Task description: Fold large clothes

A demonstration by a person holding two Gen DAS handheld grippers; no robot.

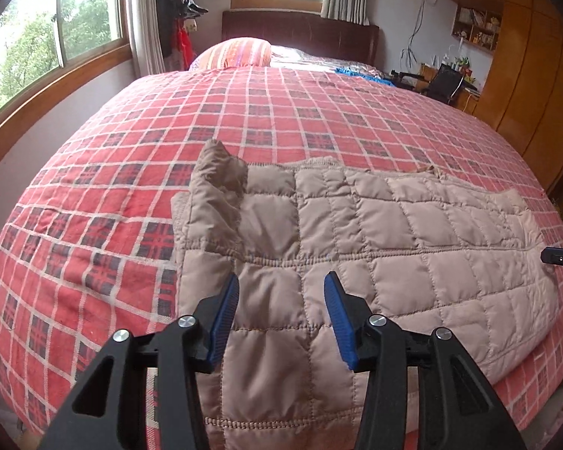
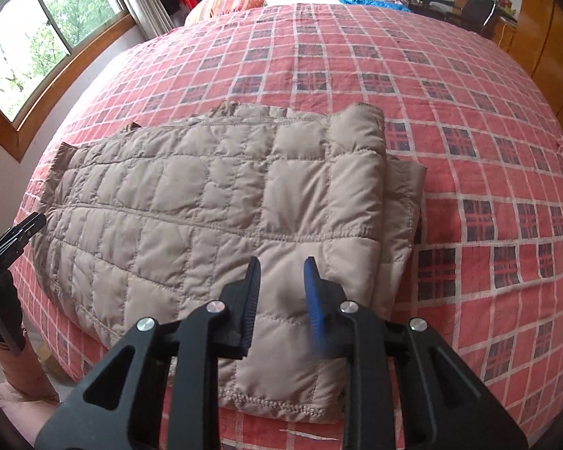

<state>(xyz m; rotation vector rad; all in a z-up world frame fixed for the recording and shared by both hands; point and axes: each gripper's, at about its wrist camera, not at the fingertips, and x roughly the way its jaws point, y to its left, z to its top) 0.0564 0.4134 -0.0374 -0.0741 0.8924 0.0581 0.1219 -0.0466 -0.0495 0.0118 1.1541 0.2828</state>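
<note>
A beige quilted jacket lies folded flat on the red plaid bedspread, near the bed's front edge. One cuff-like corner of it sticks up at its left end. My left gripper hovers open over the jacket's left part, nothing between its blue pads. In the right wrist view the same jacket spreads leftward, with a folded layer edge at its right side. My right gripper is open just above the jacket's near right part. Each gripper's tip shows at the edge of the other's view.
A striped pillow and a blue cloth lie at the bed's far end by the dark headboard. Windows line the left wall; wooden wardrobes and a cluttered desk stand on the right. A person's sleeve shows at lower left.
</note>
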